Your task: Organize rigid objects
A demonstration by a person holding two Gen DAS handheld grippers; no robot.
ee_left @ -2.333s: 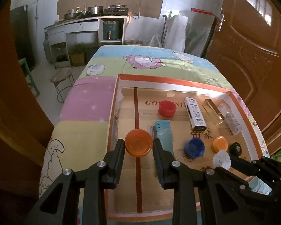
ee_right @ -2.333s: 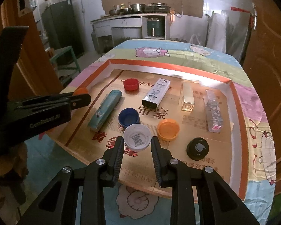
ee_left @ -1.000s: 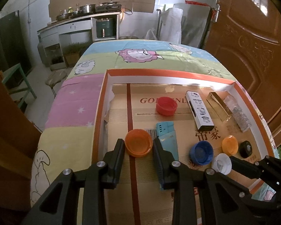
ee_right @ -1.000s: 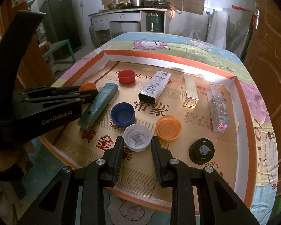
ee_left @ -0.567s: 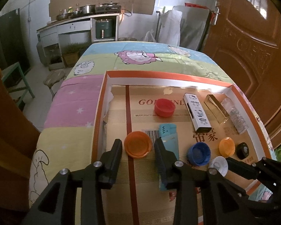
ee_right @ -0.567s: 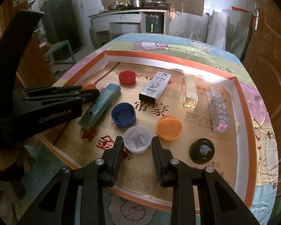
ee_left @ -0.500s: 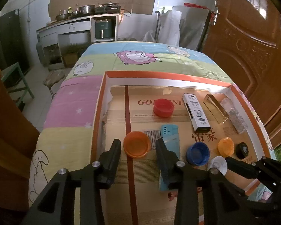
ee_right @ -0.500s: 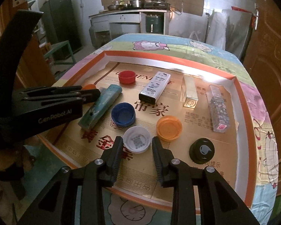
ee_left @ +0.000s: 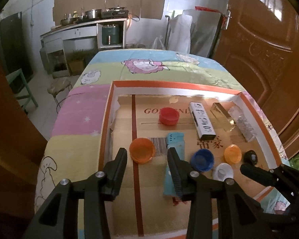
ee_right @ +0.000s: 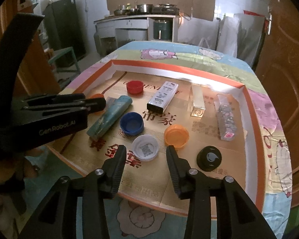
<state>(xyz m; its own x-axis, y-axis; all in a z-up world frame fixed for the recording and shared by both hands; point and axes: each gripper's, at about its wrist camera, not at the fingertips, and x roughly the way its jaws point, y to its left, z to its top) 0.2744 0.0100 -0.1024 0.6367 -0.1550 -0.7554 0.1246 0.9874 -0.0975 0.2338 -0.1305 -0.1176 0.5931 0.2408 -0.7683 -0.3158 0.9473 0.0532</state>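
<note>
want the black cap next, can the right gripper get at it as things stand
Probably yes: the black cap lies clear just right of the right gripper, whose opening jaws straddle the white cap; nothing stands between.

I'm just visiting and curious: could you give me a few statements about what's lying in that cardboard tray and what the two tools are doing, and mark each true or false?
1. The white cap lies open side up. True.
2. The right tool clamps the white cap. False: its jaws are opening, clear of the cap.
3. The left tool holds the big orange cap. False: its jaws are opening, not touching it.
4. The red cap lies near the far wall of the cardboard tray. True.
5. The black cap sits inside the blue cap. False: they lie apart.
</note>
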